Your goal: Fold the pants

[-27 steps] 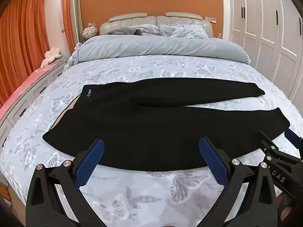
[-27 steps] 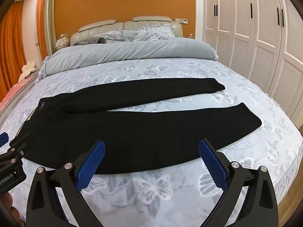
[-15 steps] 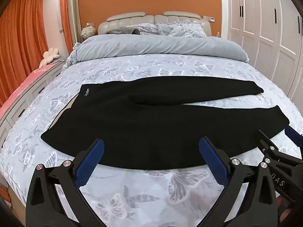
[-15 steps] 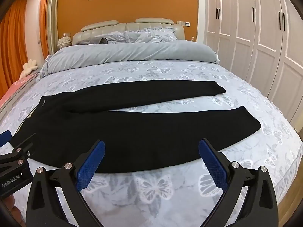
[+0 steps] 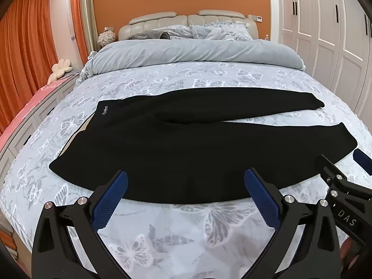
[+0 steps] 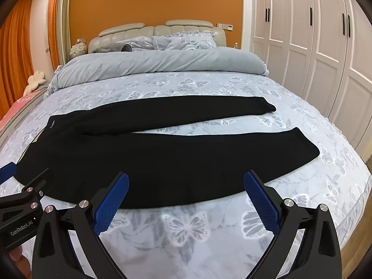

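A bedroom with an orange wall, orange curtains (image 5: 21, 53) on the left and white wardrobe doors (image 6: 313, 37) on the right holds a wide bed (image 5: 186, 74) dressed in a pale blue butterfly-print cover, with a grey duvet (image 5: 193, 51) rolled up toward the padded headboard (image 6: 158, 32). The black pants (image 5: 176, 144) lie flat across the bed, waistband to the left with a small white logo at its far corner, both legs stretched to the right and slightly parted, the far leg ending short of the near one. The left hand-held gripper (image 5: 186, 186) hovers at the near edge of the pants by the hip area, its blue-padded fingers (image 5: 109, 200) spread wide apart and holding nothing. The right hand-held gripper (image 6: 186, 186) hangs over the near leg's lower edge, fingers (image 6: 261, 200) likewise wide apart and free of the cloth. Each gripper shows at the edge of the other's view.
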Demonstrator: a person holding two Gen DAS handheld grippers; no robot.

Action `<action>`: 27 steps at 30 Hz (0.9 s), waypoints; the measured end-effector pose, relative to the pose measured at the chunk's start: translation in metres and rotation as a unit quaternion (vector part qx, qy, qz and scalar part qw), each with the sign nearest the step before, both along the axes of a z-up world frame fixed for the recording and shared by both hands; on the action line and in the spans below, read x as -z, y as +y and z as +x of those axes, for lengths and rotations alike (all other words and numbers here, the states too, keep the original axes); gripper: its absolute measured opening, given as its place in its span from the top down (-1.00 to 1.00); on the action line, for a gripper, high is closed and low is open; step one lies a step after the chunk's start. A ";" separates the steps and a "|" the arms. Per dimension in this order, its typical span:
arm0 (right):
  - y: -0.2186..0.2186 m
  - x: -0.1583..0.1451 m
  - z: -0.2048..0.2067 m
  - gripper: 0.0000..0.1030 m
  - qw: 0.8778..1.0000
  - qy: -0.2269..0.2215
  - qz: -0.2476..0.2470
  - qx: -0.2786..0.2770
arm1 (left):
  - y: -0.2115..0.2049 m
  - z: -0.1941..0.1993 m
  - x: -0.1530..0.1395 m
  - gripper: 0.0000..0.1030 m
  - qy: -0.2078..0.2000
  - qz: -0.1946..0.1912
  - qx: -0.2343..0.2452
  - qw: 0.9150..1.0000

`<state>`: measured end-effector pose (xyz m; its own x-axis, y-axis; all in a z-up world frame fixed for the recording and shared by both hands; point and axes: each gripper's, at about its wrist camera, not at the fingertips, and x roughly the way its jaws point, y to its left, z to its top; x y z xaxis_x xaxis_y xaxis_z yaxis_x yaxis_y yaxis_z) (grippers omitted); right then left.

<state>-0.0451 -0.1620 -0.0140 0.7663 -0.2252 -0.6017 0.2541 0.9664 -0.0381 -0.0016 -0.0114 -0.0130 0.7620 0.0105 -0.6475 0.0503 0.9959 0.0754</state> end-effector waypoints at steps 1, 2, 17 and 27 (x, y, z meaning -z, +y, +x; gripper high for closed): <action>0.000 0.000 0.000 -0.89 1.000 0.001 0.001 0.000 | 0.000 0.000 0.000 -0.91 0.000 0.000 -0.001 1.000; 0.000 0.000 0.000 -0.89 1.000 0.001 0.001 -0.001 | 0.000 0.000 0.000 -0.91 0.000 -0.001 -0.001 1.000; 0.001 0.002 0.000 -0.89 1.000 0.003 0.001 -0.001 | -0.002 -0.001 0.004 -0.91 0.002 0.003 -0.002 1.000; 0.001 0.002 0.000 -0.89 1.000 0.004 0.001 0.000 | -0.001 -0.001 0.007 -0.91 0.003 0.003 -0.003 1.000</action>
<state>-0.0451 -0.1611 -0.0157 0.7621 -0.2234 -0.6077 0.2534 0.9666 -0.0377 -0.0027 -0.0121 -0.0199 0.7578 0.0182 -0.6523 0.0450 0.9958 0.0801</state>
